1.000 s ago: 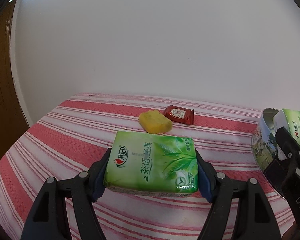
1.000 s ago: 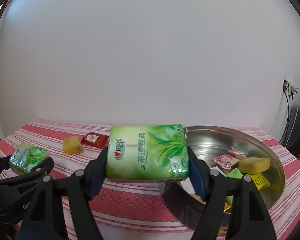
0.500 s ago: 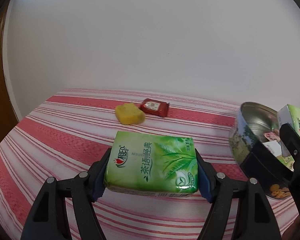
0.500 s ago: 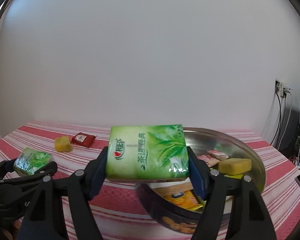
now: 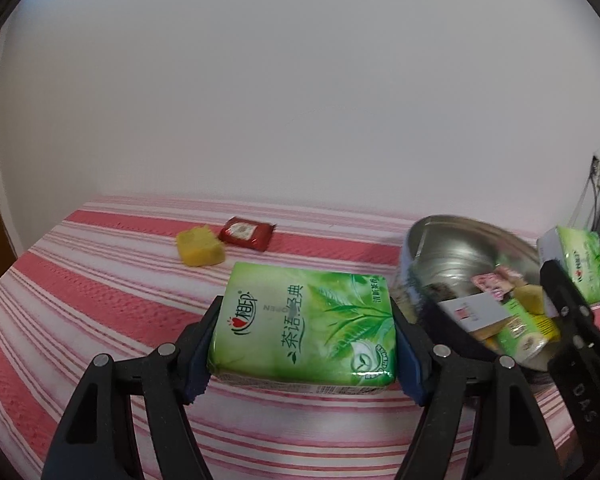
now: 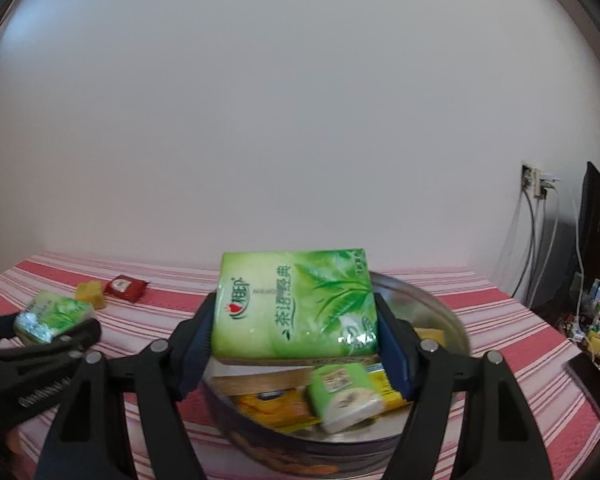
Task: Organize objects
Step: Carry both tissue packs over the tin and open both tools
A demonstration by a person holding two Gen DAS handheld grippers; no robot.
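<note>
Two tissue packs held | right gripper (image 6: 296,344) clamps right pack (image 6: 294,306) above tin (image 6: 454,324) | left gripper (image 5: 304,340) clamps left pack (image 5: 302,326), tin to its right | advice: lower inside rim before releasing

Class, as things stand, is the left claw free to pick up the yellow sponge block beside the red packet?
Probably not: the left claw is shut on a green tissue pack, though the way to the yellow sponge block looks clear.

Left gripper (image 5: 304,340): pointing forward and tilted downward, blue pads pressed on both sides of a green tissue pack (image 5: 304,328).
Right gripper (image 6: 296,340): nearly level, clamped on a second green tissue pack (image 6: 294,306).
</note>
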